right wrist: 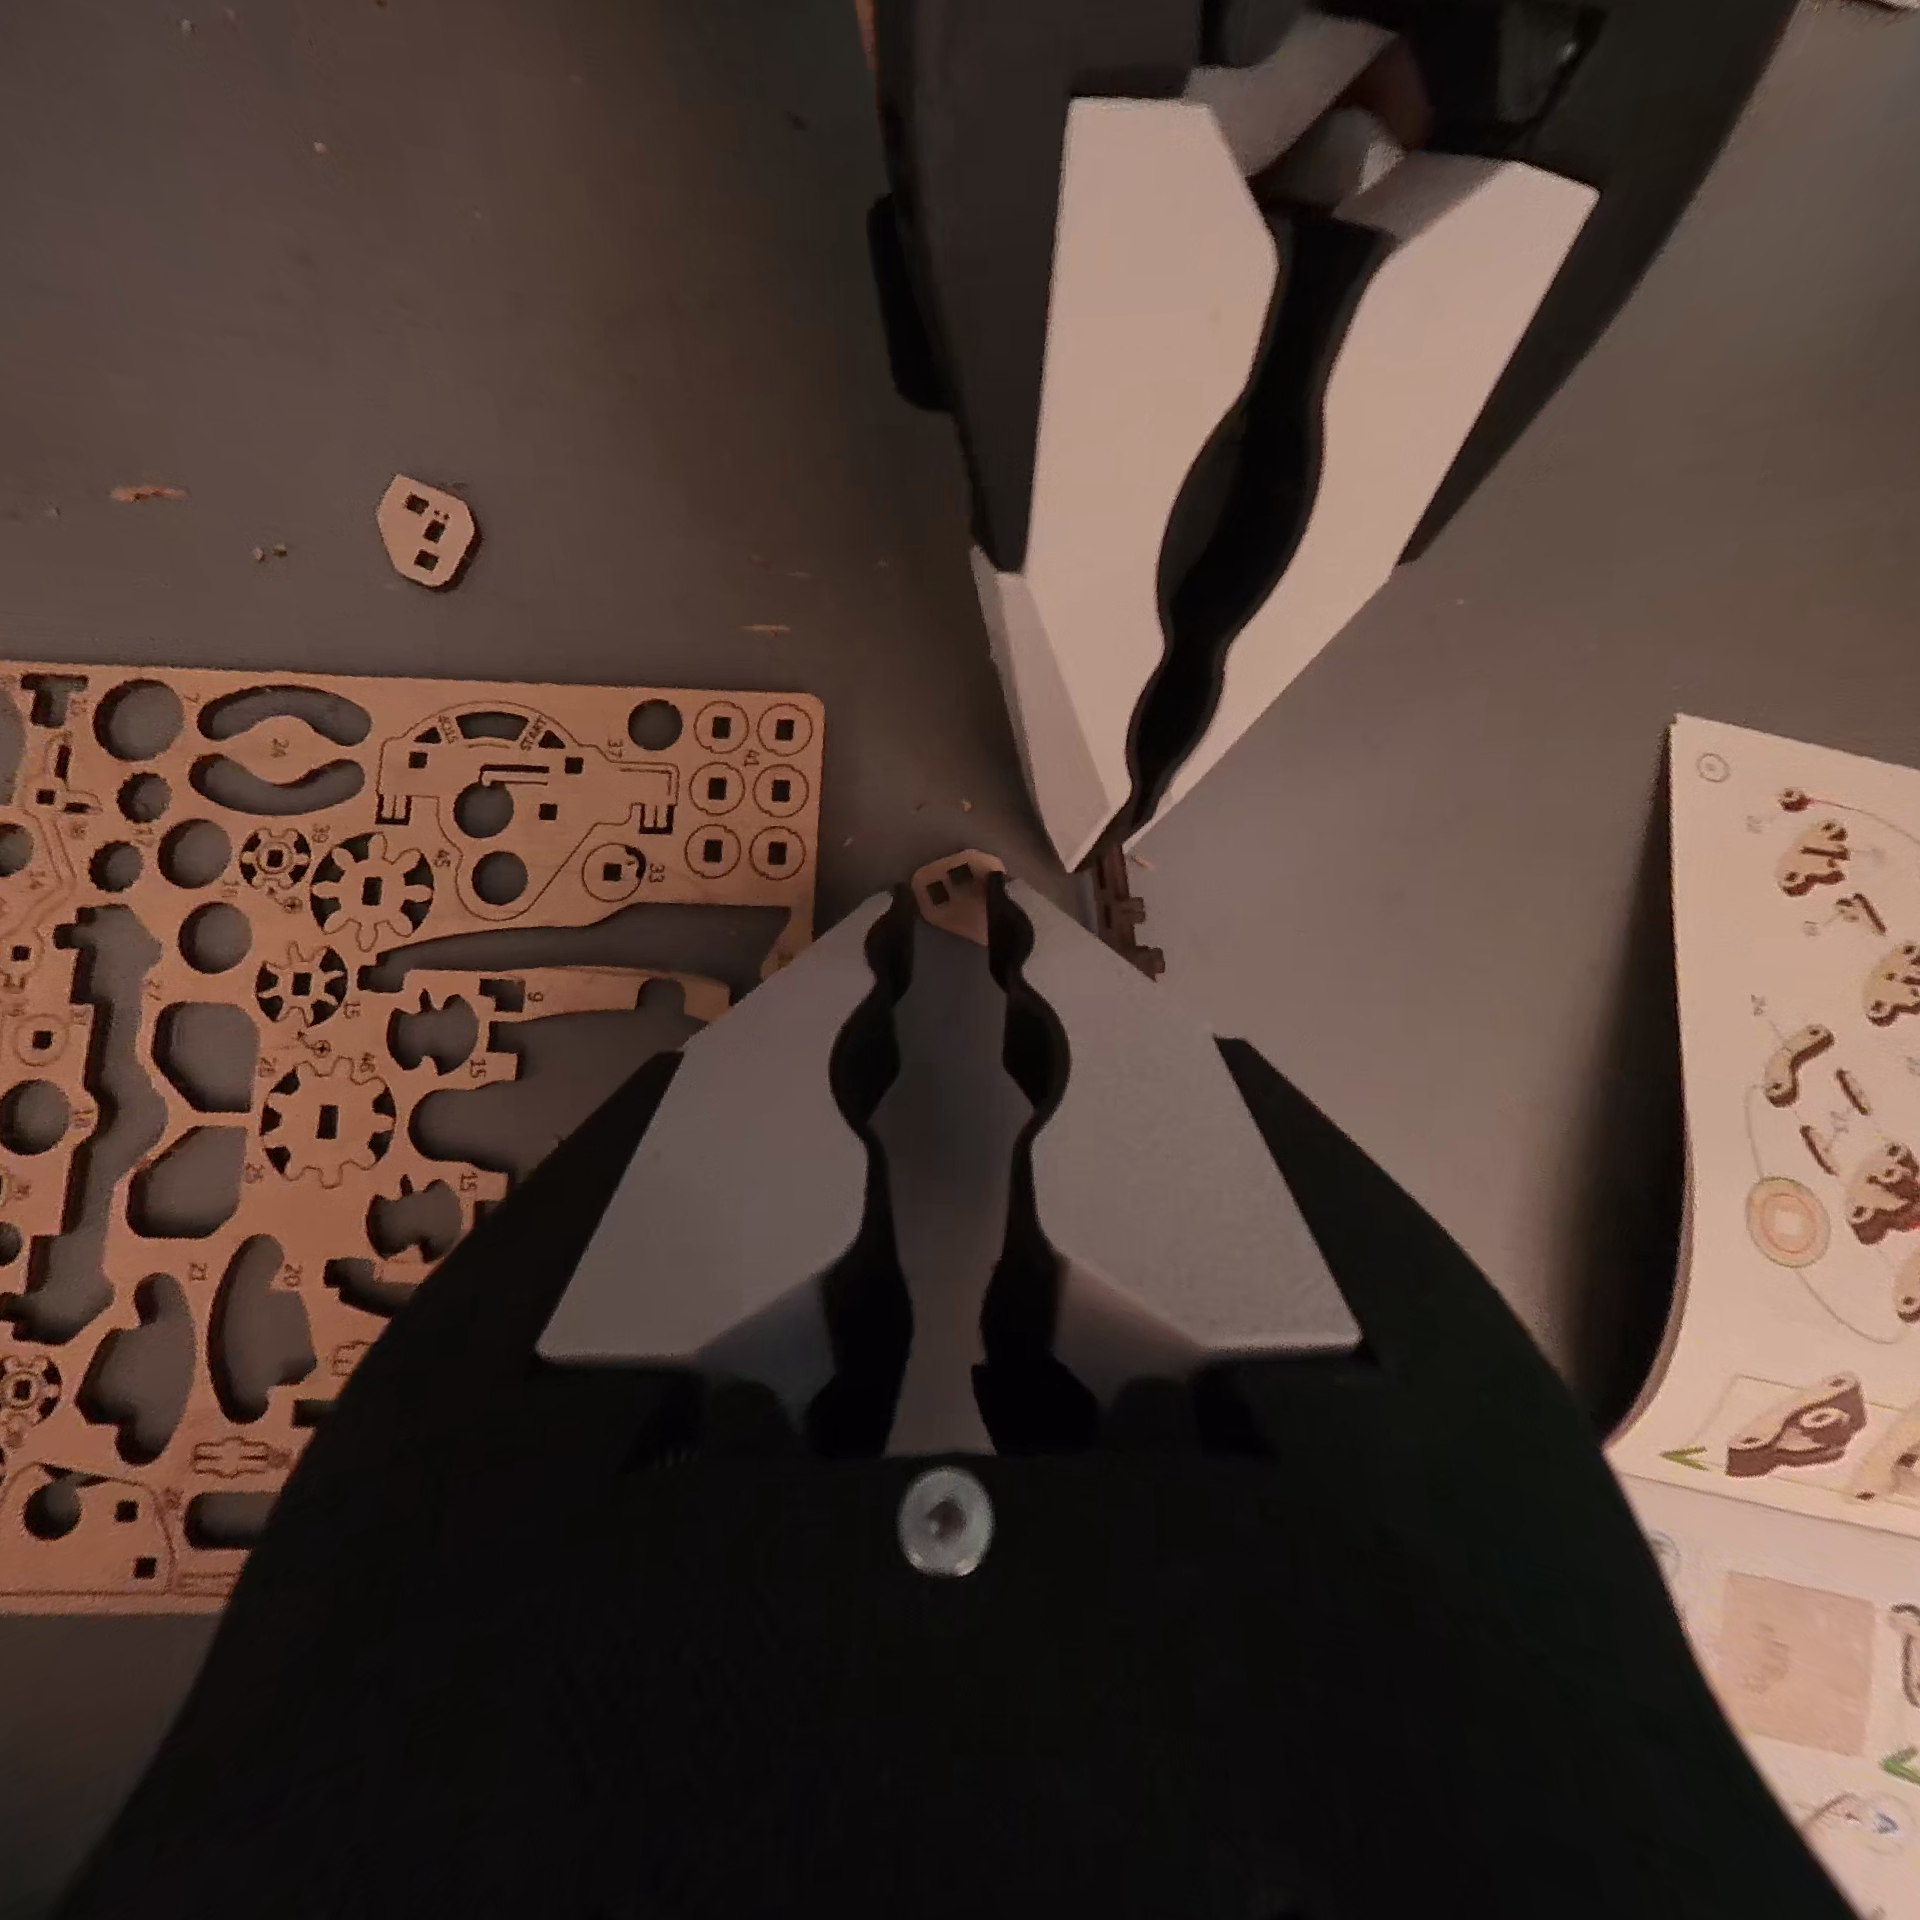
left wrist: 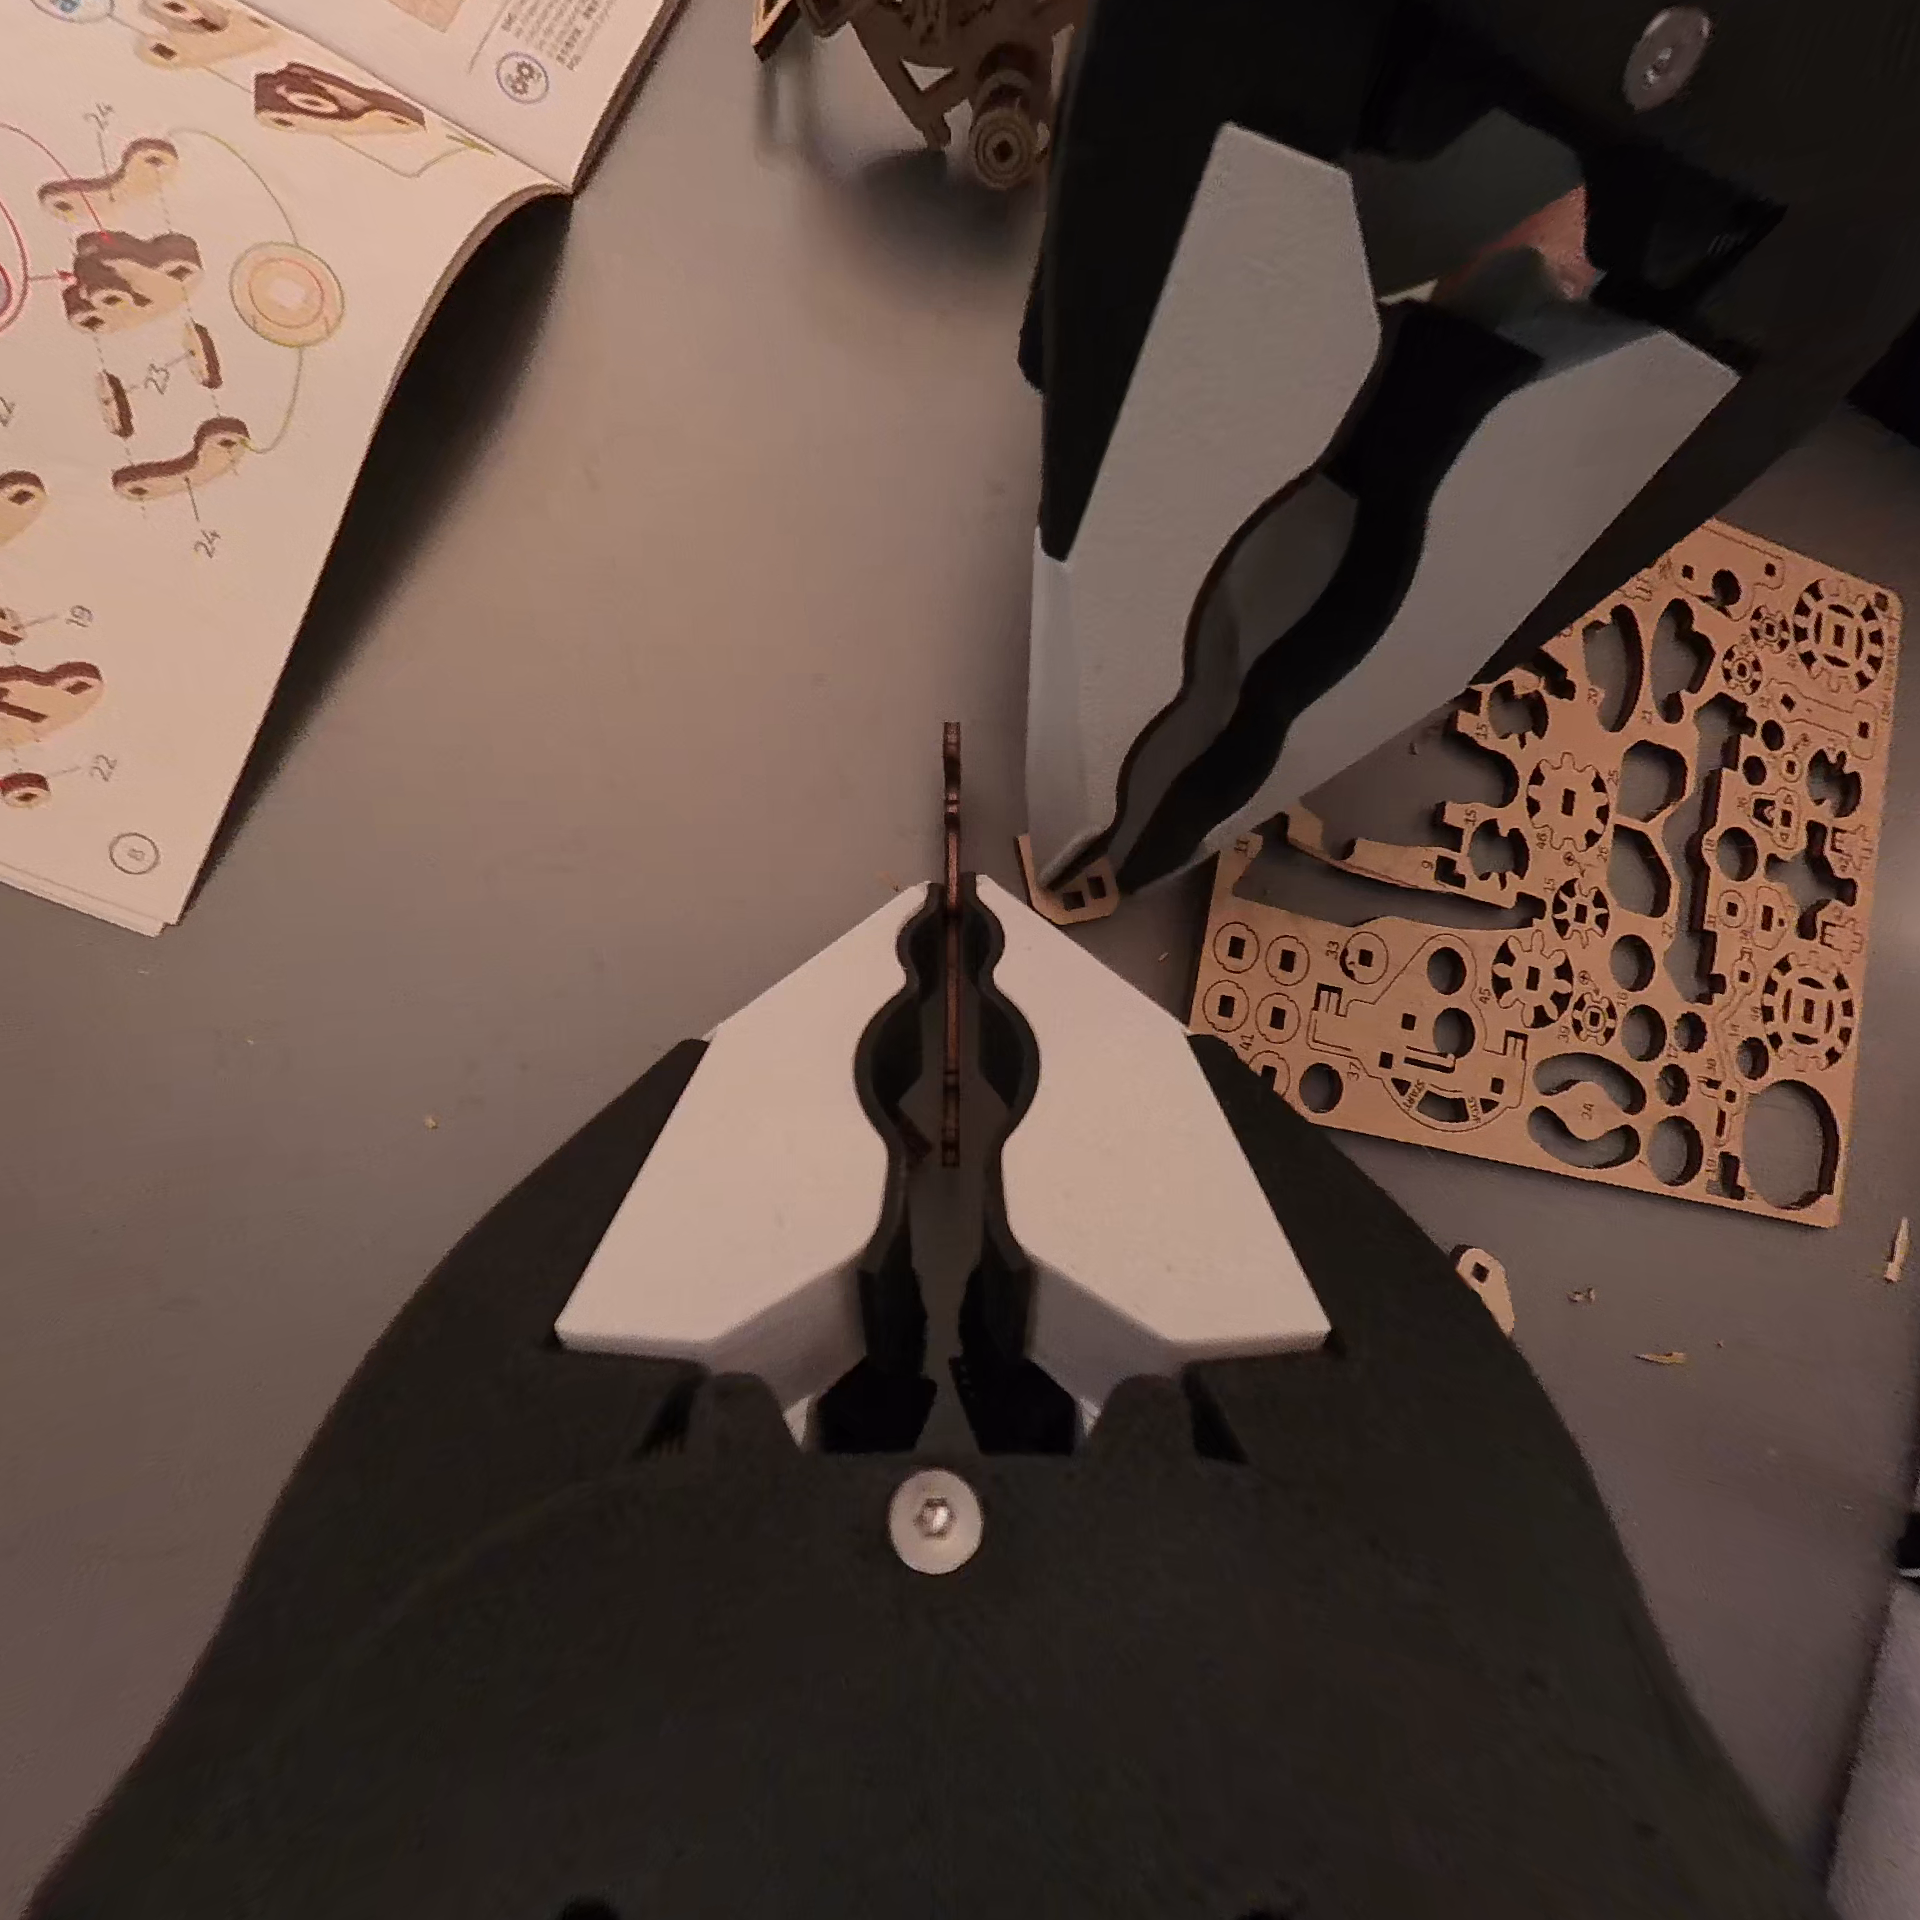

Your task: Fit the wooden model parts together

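My left gripper [left wrist: 951,896] is shut on a thin dark-edged wooden strip [left wrist: 951,800], seen edge-on and sticking out past the tips. In the right wrist view the left gripper [right wrist: 1107,847] comes down from the top, and the notched strip [right wrist: 1127,920] pokes out below it. My right gripper [right wrist: 951,896] is shut on a small wooden plate with two square holes [right wrist: 951,902]. In the left wrist view the right gripper [left wrist: 1089,881] holds this plate [left wrist: 1070,899] just right of the strip's tip. The two parts are close together, low over the grey table.
A laser-cut wooden sheet with many cut-outs [left wrist: 1558,935] [right wrist: 416,1039] lies flat beside the grippers. An open instruction booklet [left wrist: 260,416] [right wrist: 1818,1143] lies on the other side. A partly built wooden model [left wrist: 935,73] stands behind. A loose small plate [left wrist: 1486,1283] [right wrist: 428,532] lies on the table. Only a small space, under 4 cm, lies between the two pairs of fingers.
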Action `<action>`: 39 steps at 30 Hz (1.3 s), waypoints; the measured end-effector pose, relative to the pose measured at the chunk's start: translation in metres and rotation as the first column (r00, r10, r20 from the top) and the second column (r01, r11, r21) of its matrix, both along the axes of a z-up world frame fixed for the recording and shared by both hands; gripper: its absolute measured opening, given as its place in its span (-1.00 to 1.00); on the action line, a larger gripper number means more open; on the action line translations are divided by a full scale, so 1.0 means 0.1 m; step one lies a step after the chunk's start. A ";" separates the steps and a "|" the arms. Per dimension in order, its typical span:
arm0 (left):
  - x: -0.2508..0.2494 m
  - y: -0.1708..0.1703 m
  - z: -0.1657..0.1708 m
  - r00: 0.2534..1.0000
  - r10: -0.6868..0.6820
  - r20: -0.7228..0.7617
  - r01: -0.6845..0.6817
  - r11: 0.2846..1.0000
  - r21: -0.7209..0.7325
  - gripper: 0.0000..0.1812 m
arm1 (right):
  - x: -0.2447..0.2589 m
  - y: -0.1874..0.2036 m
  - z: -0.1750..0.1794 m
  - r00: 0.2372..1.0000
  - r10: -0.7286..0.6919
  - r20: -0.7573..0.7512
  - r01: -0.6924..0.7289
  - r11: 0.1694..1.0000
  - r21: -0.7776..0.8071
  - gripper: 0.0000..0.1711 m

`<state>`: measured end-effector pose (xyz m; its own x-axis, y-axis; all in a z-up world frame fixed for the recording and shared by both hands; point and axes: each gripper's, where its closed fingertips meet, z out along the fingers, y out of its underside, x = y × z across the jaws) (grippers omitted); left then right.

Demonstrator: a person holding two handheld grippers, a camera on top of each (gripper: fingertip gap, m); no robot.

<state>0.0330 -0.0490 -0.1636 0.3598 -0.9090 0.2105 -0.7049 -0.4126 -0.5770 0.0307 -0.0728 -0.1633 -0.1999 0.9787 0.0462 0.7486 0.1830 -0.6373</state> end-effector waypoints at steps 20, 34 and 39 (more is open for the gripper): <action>-0.05 0.08 0.00 1.000 0.001 -0.020 0.000 0.998 0.060 -0.99 | -0.04 0.13 0.03 0.998 -0.030 -0.054 0.037 0.990 0.136 -0.60; -0.05 0.08 0.00 1.000 -0.021 -0.008 0.021 0.998 0.058 -0.99 | -0.01 0.14 0.04 0.986 -0.158 -0.059 0.152 0.984 -0.088 -0.80; -0.03 0.04 0.00 0.997 -0.072 -0.003 0.072 0.995 0.069 -0.99 | 0.04 0.07 0.21 0.960 -0.275 -0.049 0.215 0.839 -0.499 -0.81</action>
